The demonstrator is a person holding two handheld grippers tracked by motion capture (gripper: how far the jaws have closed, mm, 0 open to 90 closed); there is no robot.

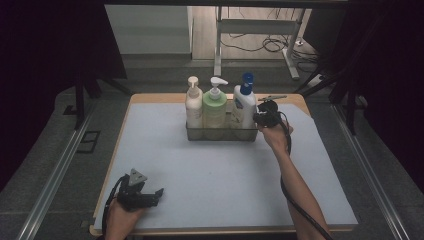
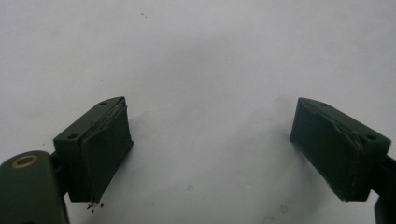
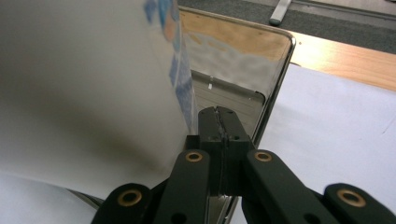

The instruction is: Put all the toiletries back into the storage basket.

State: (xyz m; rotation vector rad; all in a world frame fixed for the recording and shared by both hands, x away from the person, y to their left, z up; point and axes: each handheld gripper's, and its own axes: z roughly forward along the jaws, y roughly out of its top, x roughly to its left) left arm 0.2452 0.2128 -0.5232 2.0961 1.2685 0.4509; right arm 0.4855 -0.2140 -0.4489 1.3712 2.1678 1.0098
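Observation:
A clear tray (image 1: 222, 134) at the back middle of the table holds three pump bottles: a cream one (image 1: 193, 106), a green one (image 1: 214, 107) and a white one with a blue cap (image 1: 243, 106). My right gripper (image 1: 258, 119) is at the tray's right end, beside the white bottle (image 3: 88, 88). Its jaws are shut, pads pressed together, right at the tray's end wall (image 3: 233, 65); I cannot tell whether the wall is pinched. My left gripper (image 1: 159, 192) rests near the front left edge, and its jaws (image 2: 210, 144) are wide open over bare mat.
A pale blue mat (image 1: 220, 175) covers the wooden table (image 1: 295, 100). Metal rails run along both sides of the table. Beyond the back edge stand a desk frame (image 1: 250, 30) and cables on the floor.

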